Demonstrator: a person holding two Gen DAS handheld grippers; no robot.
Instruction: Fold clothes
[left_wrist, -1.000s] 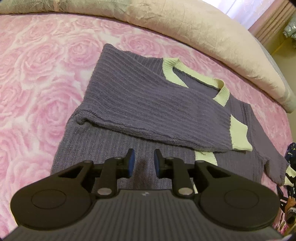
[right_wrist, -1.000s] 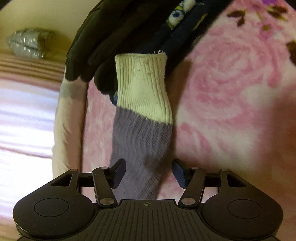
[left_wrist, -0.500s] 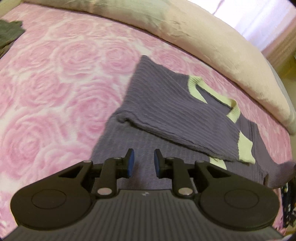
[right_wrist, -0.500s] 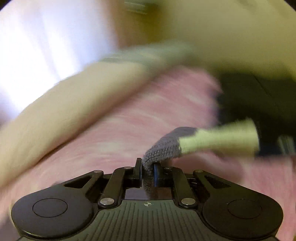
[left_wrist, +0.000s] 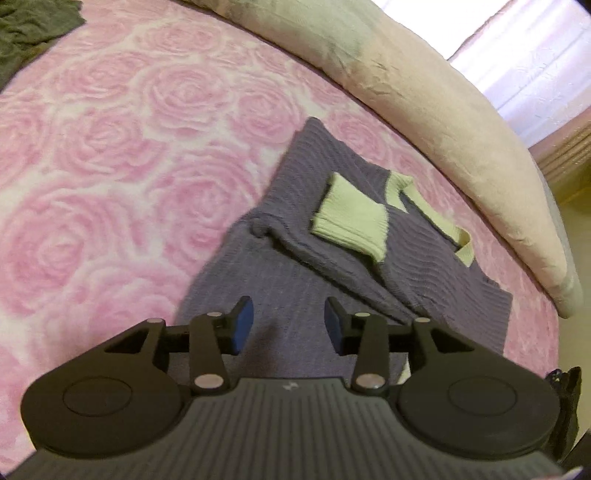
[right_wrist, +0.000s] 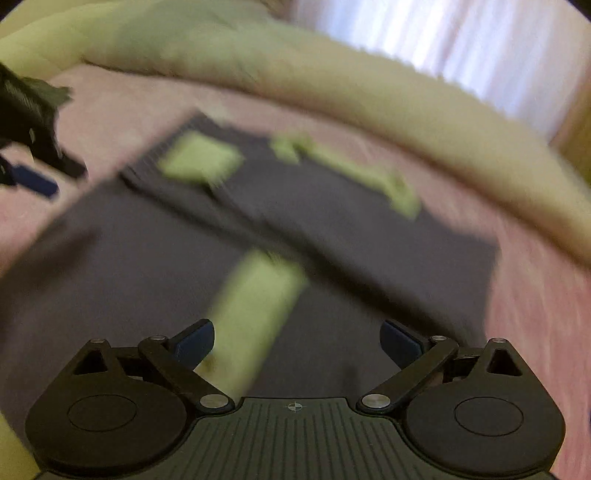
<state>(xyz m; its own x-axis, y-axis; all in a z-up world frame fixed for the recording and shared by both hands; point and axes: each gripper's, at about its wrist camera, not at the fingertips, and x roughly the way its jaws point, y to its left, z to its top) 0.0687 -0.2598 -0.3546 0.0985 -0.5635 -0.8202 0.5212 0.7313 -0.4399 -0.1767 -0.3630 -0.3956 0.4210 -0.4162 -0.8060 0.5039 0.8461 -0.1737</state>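
Lying flat on the bed (left_wrist: 92, 155), centre to right of the left wrist frame: the purple sweater (left_wrist: 295, 295). Both sleeves are crossed in over the chest; one pale-green cuff (left_wrist: 351, 218) sits on top at mid-frame just left of the V-neck collar (left_wrist: 436, 218), and the other cuff (right_wrist: 258, 299) lies lower centre in the right wrist view, close in front of the right claw (right_wrist: 297, 341). So the sleeve folds look done. My read: body still at full length, hem toward the cameras, so the lengthwise fold(s) remain.

Look: ribbed knit, thick, soft, pale-green trim at collar and cuffs. Sleeve edges a bit lumpy, not crisp.

Left claw (left_wrist: 288, 325): jaws apart, holding nothing, over the lower body of the sweater. Right claw: jaws wide apart, empty; that view is badly motion-blurred.

Around it: pink rose-print bedspread, a cream bolster (left_wrist: 443, 122) along the upper right, dark green garment (left_wrist: 33, 26) in the upper left corner, bright curtains (left_wrist: 535, 55) at upper right.
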